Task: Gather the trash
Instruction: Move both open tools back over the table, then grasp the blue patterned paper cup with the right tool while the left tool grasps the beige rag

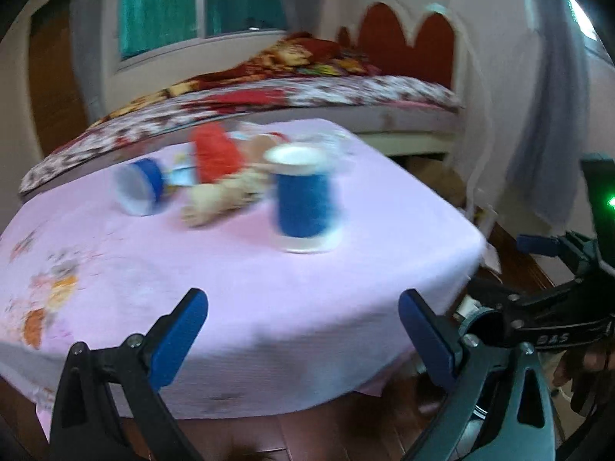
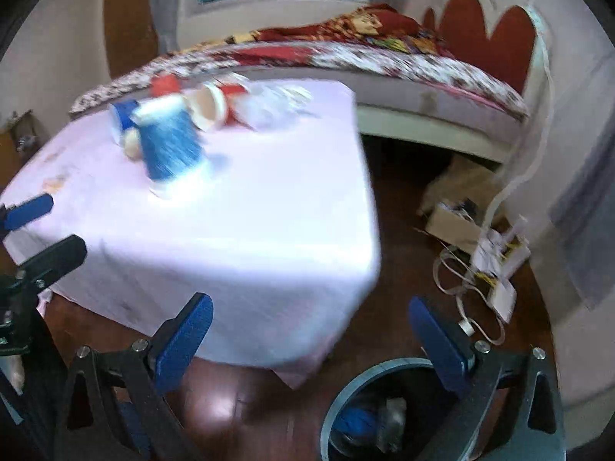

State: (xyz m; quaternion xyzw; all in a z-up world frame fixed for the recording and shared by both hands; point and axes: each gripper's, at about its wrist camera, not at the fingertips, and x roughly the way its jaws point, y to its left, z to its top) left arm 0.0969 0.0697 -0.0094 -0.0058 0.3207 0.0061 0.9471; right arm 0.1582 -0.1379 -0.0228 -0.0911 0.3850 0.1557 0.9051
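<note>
A blue paper cup (image 1: 303, 199) stands on the pink tablecloth (image 1: 230, 269); it also shows in the right wrist view (image 2: 171, 150). Behind it another blue cup (image 1: 140, 186) lies on its side, beside a red cup (image 1: 215, 150), crumpled beige paper (image 1: 223, 196) and clear wrappers. A red-and-white cup (image 2: 215, 105) lies tipped over. My left gripper (image 1: 303, 342) is open and empty near the table's front edge. My right gripper (image 2: 311, 342) is open and empty, over a grey bin (image 2: 384, 407) holding a blue cup and crumpled trash. Both views are motion-blurred.
A bed with a floral cover (image 1: 269, 96) and red headboard (image 1: 403, 34) stands behind the table. Cardboard boxes (image 2: 457, 219), papers and a white cable (image 2: 472, 307) lie on the dark wooden floor at the right. The other gripper's frame (image 1: 557, 292) shows at the right edge.
</note>
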